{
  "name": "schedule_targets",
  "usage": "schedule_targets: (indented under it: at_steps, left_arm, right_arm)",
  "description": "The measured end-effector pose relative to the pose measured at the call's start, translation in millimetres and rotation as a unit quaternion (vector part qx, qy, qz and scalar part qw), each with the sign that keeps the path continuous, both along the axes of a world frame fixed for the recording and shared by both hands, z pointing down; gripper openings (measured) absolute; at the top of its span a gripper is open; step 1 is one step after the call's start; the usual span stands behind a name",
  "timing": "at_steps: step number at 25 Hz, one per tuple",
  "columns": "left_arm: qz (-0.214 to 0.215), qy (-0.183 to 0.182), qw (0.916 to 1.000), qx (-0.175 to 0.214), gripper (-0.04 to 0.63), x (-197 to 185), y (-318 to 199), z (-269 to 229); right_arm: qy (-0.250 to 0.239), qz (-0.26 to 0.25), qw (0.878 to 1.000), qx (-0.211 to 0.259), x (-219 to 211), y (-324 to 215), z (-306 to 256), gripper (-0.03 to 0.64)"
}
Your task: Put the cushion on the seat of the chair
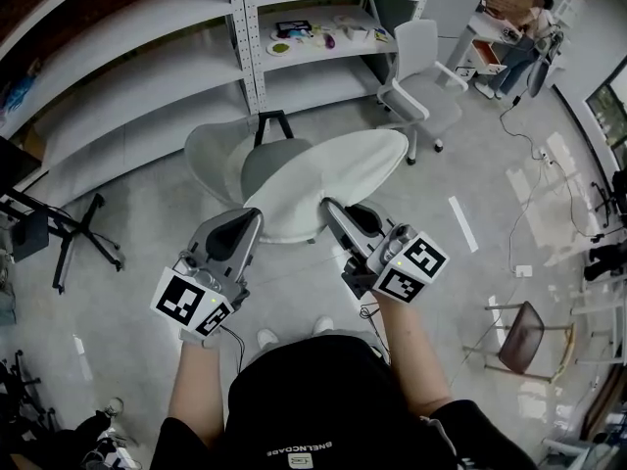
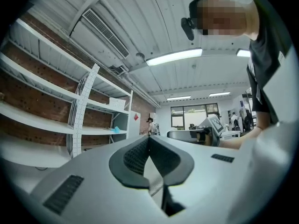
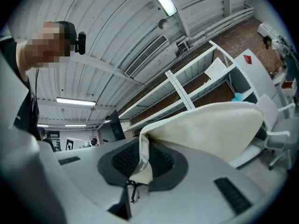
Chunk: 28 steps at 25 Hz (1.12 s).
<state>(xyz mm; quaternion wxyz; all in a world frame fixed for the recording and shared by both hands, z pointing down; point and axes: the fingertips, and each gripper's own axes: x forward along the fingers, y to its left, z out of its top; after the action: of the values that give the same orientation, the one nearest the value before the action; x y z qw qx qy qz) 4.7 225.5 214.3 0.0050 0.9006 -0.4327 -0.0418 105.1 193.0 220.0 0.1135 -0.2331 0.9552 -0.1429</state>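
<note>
A white oval cushion (image 1: 333, 176) (image 3: 205, 125) hangs above a pale chair with a grey seat (image 1: 266, 162) and a curved back (image 1: 208, 157). My right gripper (image 1: 329, 207) (image 3: 141, 149) is shut on the cushion's near edge, and the cloth is pinched between its dark pads (image 3: 161, 160). My left gripper (image 1: 256, 215) (image 2: 148, 143) is shut, its tip at the cushion's near left rim. A thin pale strip shows between its pads; I cannot tell whether that is cushion cloth. The left gripper view shows the right gripper (image 2: 210, 130) but no cushion.
White shelving (image 1: 245, 37) stands behind the chair, with small items on one shelf. A white office chair (image 1: 421, 81) is at the back right, and a person (image 1: 524, 37) sits beyond it. There is a brown stool (image 1: 519, 336) to my right and a black stand (image 1: 69, 233) to my left.
</note>
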Motion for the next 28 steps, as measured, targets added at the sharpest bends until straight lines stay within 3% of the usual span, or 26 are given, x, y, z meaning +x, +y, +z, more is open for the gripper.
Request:
schedule_targets:
  at_steps: [14, 28]
  left_arm:
    - [-0.060, -0.017, 0.9980, 0.002, 0.009, 56, 0, 6]
    - [-0.049, -0.008, 0.9987, -0.012, 0.009, 62, -14, 18]
  right_arm:
    - [0.009, -0.002, 1.000, 0.004, 67, -10, 10, 0.042]
    - [0.011, 0.008, 1.000, -0.005, 83, -22, 20, 0.043]
